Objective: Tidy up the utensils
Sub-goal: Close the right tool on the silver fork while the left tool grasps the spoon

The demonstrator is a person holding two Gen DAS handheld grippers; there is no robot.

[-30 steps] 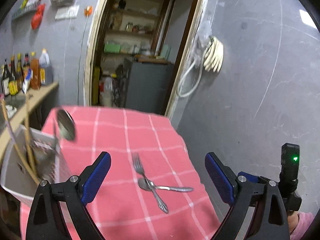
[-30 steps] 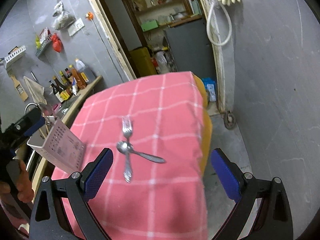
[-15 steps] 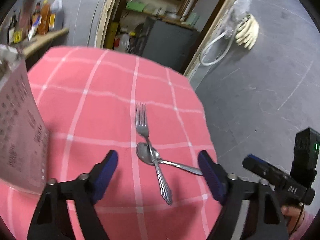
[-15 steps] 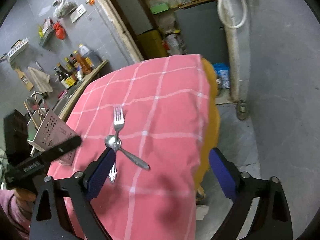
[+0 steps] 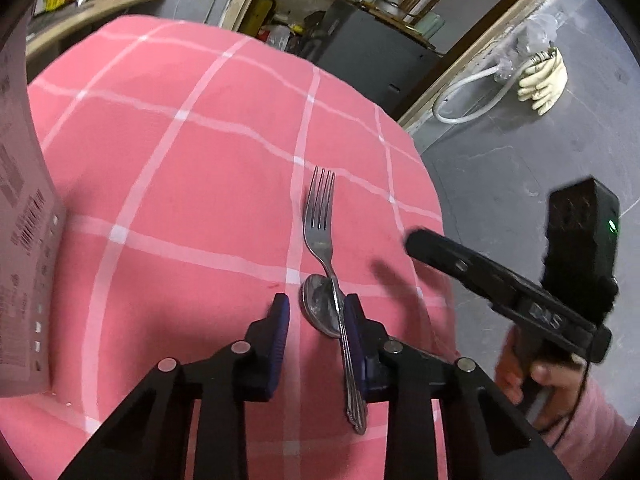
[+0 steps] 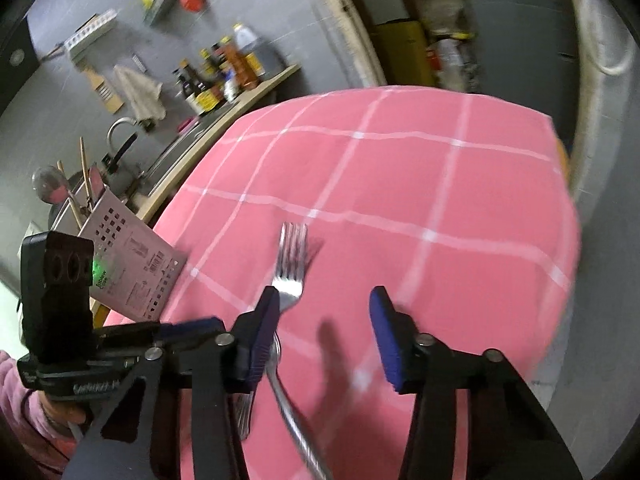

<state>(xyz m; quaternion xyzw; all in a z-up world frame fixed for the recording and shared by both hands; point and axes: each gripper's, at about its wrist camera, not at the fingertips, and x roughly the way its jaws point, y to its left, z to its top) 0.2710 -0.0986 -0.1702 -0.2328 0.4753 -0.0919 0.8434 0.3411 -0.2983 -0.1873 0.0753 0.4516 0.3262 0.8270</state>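
Looking at where things stand, I'd say this job is maybe halfway. The perforated utensil caddy (image 6: 132, 256) sits on the pink checked tablecloth (image 5: 192, 184) and already holds a few things: a ladle-looking spoon (image 6: 50, 188) and some wooden sticks (image 6: 84, 172) poke out the top. So some sorting seems done.

What's left is the pair lying crossed on the cloth, well to the right of the caddy: a fork (image 5: 322, 232) with its tines pointing away from the camera, lying over a spoon (image 5: 320, 312) whose handle runs off toward the right edge of the cloth.

The left gripper (image 5: 316, 328) is down low over that crossing, fingers partly closed in with a gap between them. Its right finger (image 5: 354, 332) looks like it's right up against the fork handle, while the left one stands clear on the caddy side of the spoon bowl. Not clamped on anything that I can see.

The right gripper (image 6: 324, 328) hovers on the side of the pair away from the caddy, spread wide, nothing in it. The spoon handle (image 6: 296, 420) passes between its fingers in that view, pretty blurry.

So my guess: fork and spoon both need grabbing and dropping in the caddy, then it's finished as far as these views show.
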